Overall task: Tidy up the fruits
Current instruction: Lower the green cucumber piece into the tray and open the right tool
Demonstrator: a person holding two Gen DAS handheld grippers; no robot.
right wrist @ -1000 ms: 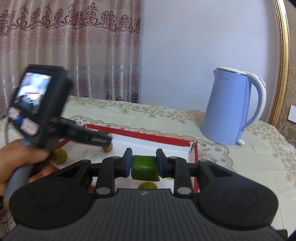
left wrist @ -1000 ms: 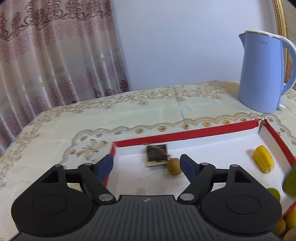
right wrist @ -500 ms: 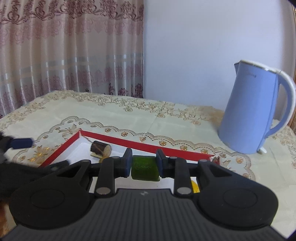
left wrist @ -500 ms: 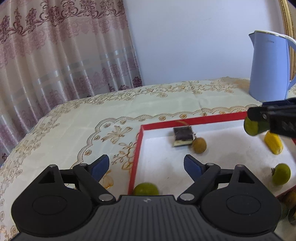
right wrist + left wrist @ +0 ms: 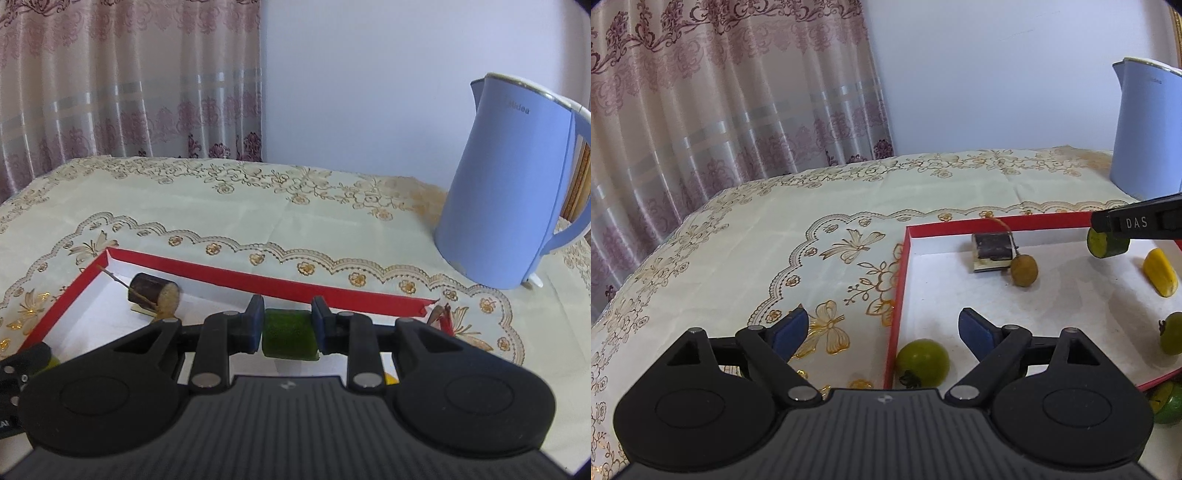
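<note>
Our right gripper (image 5: 287, 329) clenches the green chunk (image 5: 289, 335) over the tray (image 5: 236, 275); left gripper (image 5: 882, 326), released, straddles its rim.

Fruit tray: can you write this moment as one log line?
right gripper: shut on green fruit piece | left gripper: open | tray

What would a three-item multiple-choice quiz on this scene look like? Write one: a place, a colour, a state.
1. Where does the round green fruit lie?
A. in the tray's near left corner
B. on the tablecloth
C. beside the kettle

2. What colour is the tray's rim?
A. blue
B. red
C. yellow

3. How is the right gripper?
A. open and empty
B. shut on a green fruit chunk
C. shut on the kettle's handle

Answers: 1 A, it sits just inside the red corner; 2 B, a red border frames the white floor; 3 B, both fingers press the green fruit chunk.
</note>
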